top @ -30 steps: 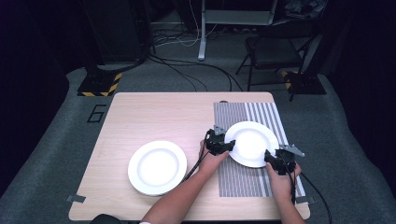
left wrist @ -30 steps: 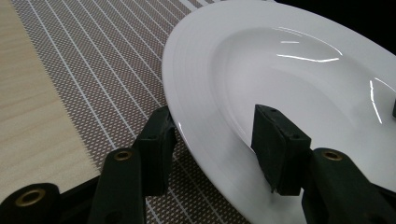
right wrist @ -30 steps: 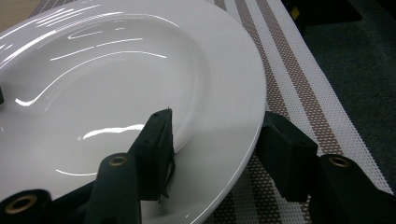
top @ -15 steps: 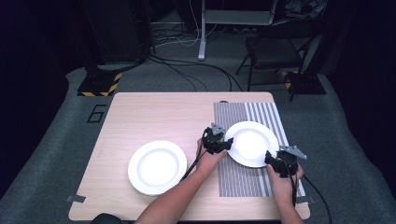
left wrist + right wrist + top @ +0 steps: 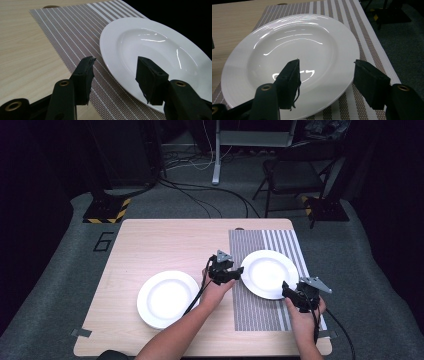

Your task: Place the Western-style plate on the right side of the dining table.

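While grippers flank one plate (image 5: pixel 268 273), another plate (image 5: pixel 168 298) lies left.

A plain white plate (image 5: pixel 269 272) lies on a brown-and-white striped mat (image 5: pixel 260 312); the table (image 5: pixel 165 245) is pale wood.

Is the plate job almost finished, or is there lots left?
One plate already lies on the striped mat. Both tools, the left tool and the right tool, sit open beside it, gripping nothing; the right's jaws have just been opening. The other plate on the bare table may be next.
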Action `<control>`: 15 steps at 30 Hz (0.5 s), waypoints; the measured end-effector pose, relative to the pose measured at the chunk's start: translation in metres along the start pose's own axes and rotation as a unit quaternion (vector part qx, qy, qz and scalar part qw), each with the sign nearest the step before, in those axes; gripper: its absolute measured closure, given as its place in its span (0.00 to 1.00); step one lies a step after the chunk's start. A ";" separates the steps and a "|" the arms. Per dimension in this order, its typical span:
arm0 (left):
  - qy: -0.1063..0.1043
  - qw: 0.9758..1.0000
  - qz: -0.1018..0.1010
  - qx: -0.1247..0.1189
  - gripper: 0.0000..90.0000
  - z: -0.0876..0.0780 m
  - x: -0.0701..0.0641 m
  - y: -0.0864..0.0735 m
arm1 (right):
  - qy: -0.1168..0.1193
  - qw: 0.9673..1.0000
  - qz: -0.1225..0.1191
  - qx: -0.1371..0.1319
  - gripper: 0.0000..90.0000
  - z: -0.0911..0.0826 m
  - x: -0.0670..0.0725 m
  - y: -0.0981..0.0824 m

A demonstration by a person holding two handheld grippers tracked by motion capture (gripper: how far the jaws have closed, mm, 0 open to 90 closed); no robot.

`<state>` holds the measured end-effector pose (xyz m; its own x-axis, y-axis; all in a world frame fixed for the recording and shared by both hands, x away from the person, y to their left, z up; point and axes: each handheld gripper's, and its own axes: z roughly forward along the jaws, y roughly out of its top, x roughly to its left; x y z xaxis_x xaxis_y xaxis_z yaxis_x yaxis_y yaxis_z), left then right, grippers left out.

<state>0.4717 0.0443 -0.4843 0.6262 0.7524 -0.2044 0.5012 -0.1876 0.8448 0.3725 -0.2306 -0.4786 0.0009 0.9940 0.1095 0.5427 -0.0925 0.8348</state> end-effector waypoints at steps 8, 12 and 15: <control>0.001 1.000 0.000 0.005 0.52 -0.016 0.005 0.002 | 0.024 1.000 -0.004 0.017 0.42 -0.003 0.009 0.006; 0.003 1.000 0.003 0.007 0.52 -0.026 0.006 0.003 | 0.037 0.999 -0.022 0.021 0.42 -0.004 0.019 0.008; 0.006 1.000 0.001 0.001 0.51 -0.036 0.008 0.004 | 0.052 0.998 -0.038 0.023 0.41 -0.006 0.029 0.010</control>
<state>0.4570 0.0724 -0.4648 0.6199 0.7599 -0.1955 0.5009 -0.1915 0.8441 0.3725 -0.2032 -0.4641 -0.1272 0.9865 0.1033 0.5763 -0.0113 0.8172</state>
